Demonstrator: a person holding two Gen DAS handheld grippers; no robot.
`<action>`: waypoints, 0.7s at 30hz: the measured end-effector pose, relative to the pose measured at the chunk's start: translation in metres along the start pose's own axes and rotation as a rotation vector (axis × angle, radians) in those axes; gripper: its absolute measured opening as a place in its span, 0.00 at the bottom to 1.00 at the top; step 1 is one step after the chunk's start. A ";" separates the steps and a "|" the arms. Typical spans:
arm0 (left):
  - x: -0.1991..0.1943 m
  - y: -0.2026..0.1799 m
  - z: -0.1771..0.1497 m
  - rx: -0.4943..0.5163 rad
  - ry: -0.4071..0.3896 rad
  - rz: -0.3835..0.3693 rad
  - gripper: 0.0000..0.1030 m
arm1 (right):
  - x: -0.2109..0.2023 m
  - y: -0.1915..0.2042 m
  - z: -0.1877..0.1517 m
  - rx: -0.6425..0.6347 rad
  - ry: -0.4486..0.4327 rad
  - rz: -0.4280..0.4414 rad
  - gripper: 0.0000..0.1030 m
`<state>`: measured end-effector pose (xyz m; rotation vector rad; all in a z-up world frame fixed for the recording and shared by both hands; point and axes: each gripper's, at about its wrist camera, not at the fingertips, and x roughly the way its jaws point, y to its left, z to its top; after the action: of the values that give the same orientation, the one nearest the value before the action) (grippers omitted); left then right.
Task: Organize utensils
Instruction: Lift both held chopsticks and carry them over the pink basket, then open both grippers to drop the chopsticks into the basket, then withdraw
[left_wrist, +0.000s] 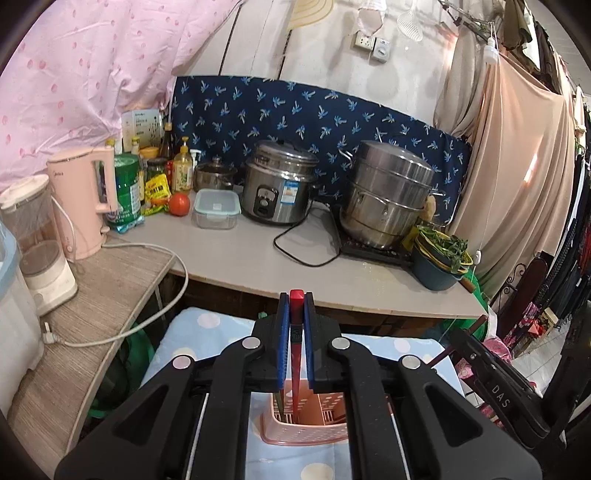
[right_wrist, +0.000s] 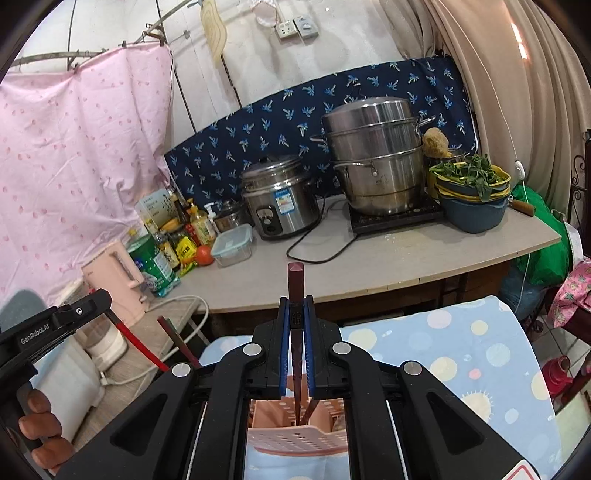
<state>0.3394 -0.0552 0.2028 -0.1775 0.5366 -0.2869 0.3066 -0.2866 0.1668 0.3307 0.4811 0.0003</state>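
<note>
Each gripper, left (left_wrist: 296, 332) and right (right_wrist: 296, 332), clamps a chopstick (red (left_wrist: 296, 325), brown (right_wrist: 296, 295)) with its tip inside the pink holder (left_wrist: 306, 430); letting go remains.

Pink basket (left_wrist: 306, 432) mostly hidden behind gripper body in both views; red chopstick (left_wrist: 296, 369) tip lost inside it; rice cooker (right_wrist: 280, 199) label unreadable

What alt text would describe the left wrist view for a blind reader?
The left gripper holds a red chopstick upright, its tip inside a pink utensil basket on a dotted blue cloth. Behind, a counter carries a rice cooker.
</note>
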 end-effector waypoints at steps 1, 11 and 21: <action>0.002 0.001 -0.002 -0.003 0.011 -0.003 0.07 | 0.002 0.000 -0.001 0.000 0.007 -0.001 0.08; 0.001 0.008 -0.018 -0.001 0.048 0.034 0.22 | -0.013 0.005 -0.011 0.002 0.004 0.010 0.13; -0.024 0.004 -0.036 0.036 0.058 0.054 0.23 | -0.047 0.009 -0.031 -0.009 0.017 0.026 0.13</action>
<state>0.3015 -0.0468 0.1826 -0.1198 0.5928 -0.2494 0.2514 -0.2717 0.1652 0.3287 0.4932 0.0302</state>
